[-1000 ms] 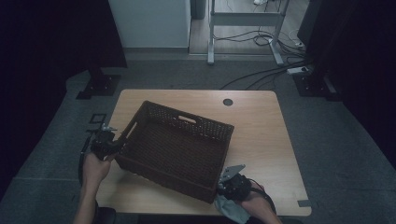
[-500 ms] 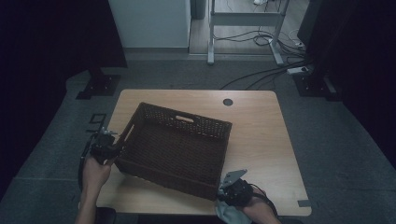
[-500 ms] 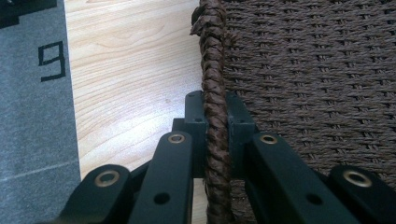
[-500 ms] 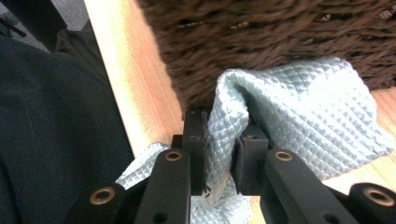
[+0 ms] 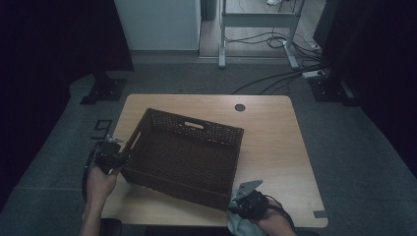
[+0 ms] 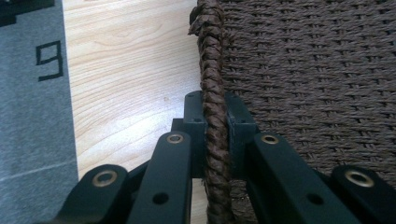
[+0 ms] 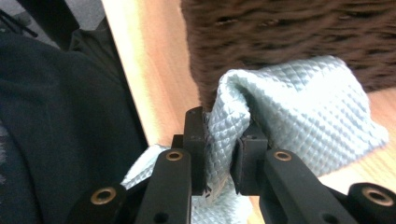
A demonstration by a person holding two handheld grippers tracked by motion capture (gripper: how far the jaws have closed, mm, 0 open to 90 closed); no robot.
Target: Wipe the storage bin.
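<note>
A dark brown wicker basket (image 5: 162, 129) stands tilted across the middle of the wooden table (image 5: 275, 137). My left gripper (image 5: 119, 158) is shut on the braided rim (image 6: 213, 84) of the basket's left wall, one jaw inside and one outside. In the left gripper view that gripper (image 6: 215, 126) pinches the braid. My right gripper (image 5: 236, 206) sits at the basket's near right corner, by the table's front edge. It (image 7: 224, 154) is shut on a fold of a pale blue quilted cloth (image 7: 299, 107), which bunches up against the basket wall (image 7: 289, 32).
A round cable hole (image 5: 239, 107) lies in the table's far right part. Bare tabletop stretches to the right of the basket. Desk legs and cables (image 5: 275, 44) lie on the floor beyond the table. A number mark (image 6: 49, 60) is on the grey floor at left.
The basket has shifted slightly toward the near left with my left gripper. My right gripper has sunk a little toward the table's front edge with the cloth.
</note>
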